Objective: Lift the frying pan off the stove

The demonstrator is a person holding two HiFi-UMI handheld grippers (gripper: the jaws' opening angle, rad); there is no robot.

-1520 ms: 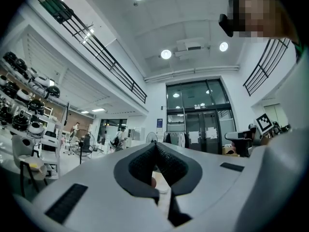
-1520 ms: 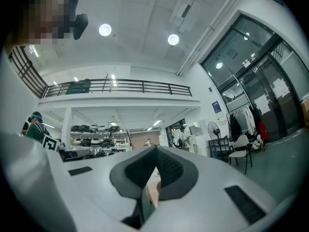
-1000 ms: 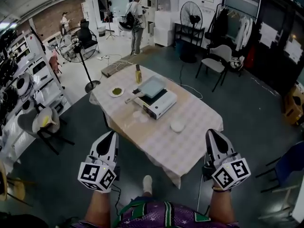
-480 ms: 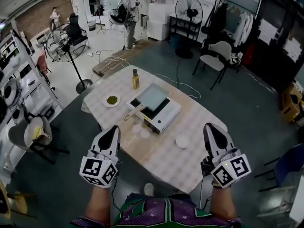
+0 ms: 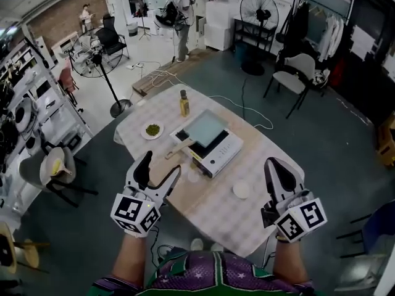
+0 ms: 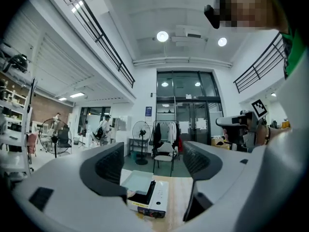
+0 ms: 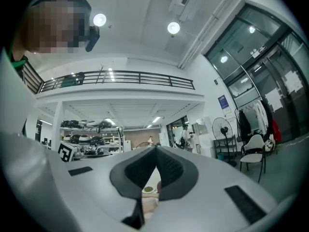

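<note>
The left hand-held gripper [image 5: 162, 166] has its jaws apart and opening, with nothing pressed between the pads. The right hand-held gripper [image 5: 276, 164] has its jaws closed together and holds nothing. Both hang over the near edge of the tabletop [image 5: 259, 159], well apart from the frying pan [image 5: 204, 128]. The pan, a square one, sits flat on the white portable stove [image 5: 222, 153] near the middle of the checked cloth, so by the look of it the lift has not begun. The reach, the grip and the raise are all left to do. The head view alone shows the layout. The pan's wooden handle [image 5: 179, 147] points out toward the left gripper's side, a bottle [image 5: 184, 103] stands beyond the stove, a plate of greens [image 5: 152, 130] lies to its left, and a small white dish [image 5: 241, 190] lies on the near side. The left gripper view adds the stove's front face and the pan framed low in the gap between its jaws, though the handle is hidden behind a jaw there. The right gripper view shows only its meeting pads and a sliver of the greens below them.
</note>
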